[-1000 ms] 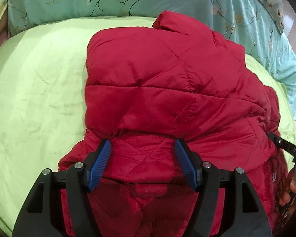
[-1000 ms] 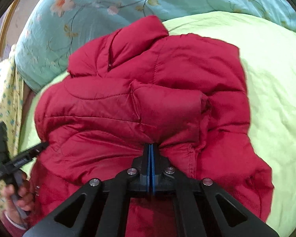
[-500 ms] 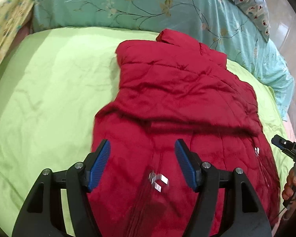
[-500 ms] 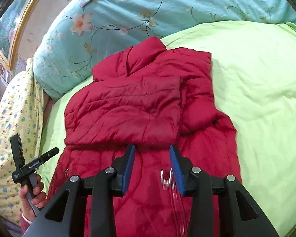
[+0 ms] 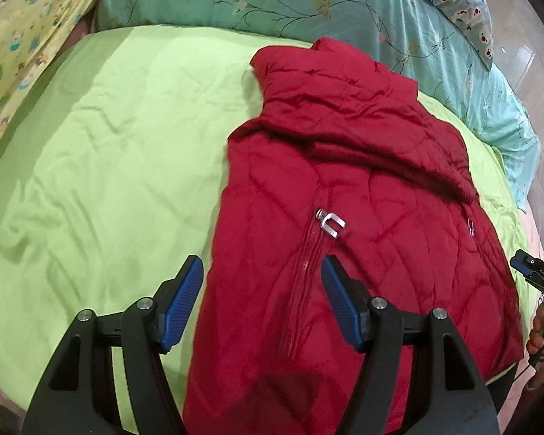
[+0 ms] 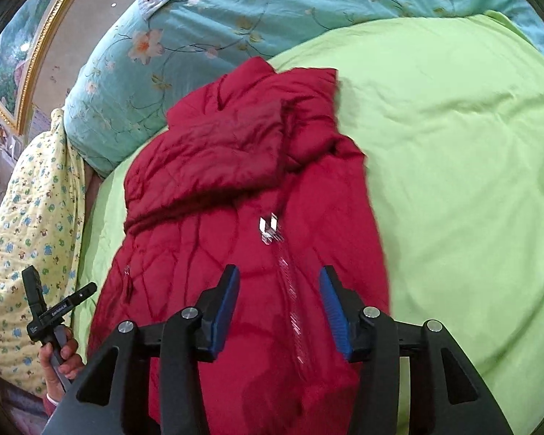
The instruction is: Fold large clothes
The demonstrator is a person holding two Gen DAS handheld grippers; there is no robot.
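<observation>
Red quilted jacket (image 5: 348, 195) now lies released, sleeves folded in; left gripper (image 5: 261, 301) open, right gripper (image 6: 279, 311) opening, both empty.

This is a bedroom in a home. A bed (image 5: 101, 166) fills both views, spread with a light green sheet. Along its far side lies a turquoise quilt (image 6: 206, 29) printed with flowers and twigs, and there is a pillow (image 5: 464, 3) in a cartoon print on top of it. A yellow patterned blanket (image 6: 29, 224) drapes off one edge. On the wall hangs a painting in a gilt frame (image 6: 36, 47), and glossy tiles (image 5: 533, 69) show beyond the bed.
</observation>
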